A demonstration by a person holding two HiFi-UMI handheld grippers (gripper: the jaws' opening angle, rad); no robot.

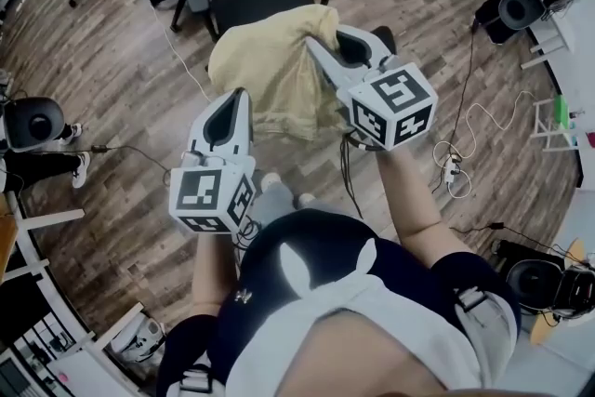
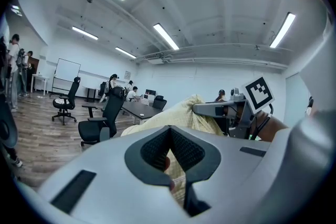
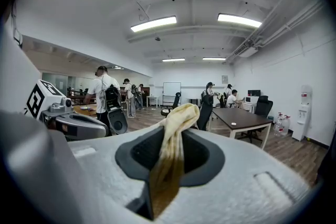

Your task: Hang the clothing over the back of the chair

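Closest to the head camera, the person's dark top (image 1: pixel 307 274) is seen at the bottom of the view, and both tools are held out ahead of it.

At the left, the left tongs (image 1: pixel 239 98) are carried with their tips at the left edge of the clothing (image 1: pixel 270 74). In the left gripper view the pads are drawn narrow, and a thin strip of pale yellow fabric is pinched between them.

In the middle, the clothing is bunched into a loose yellow mound, held clear of the wooden floor (image 1: pixel 121 98) between the two tools. It is carried at the near side of the black chair (image 1: pixel 260 0), whose seat and armrests are seen just beyond it. The backrest is covered by the fabric in the head view, so whether the cloth rests on it cannot be told.

At the right, the right tongs (image 1: pixel 321 34) are buried in the upper right edge of the mound. In the right gripper view a fold of fabric is clamped between the jaws and spills out over them.

By this reading, the garment is lifted and presented to the chair. Spreading it over the back and releasing both grips are judged to be left.
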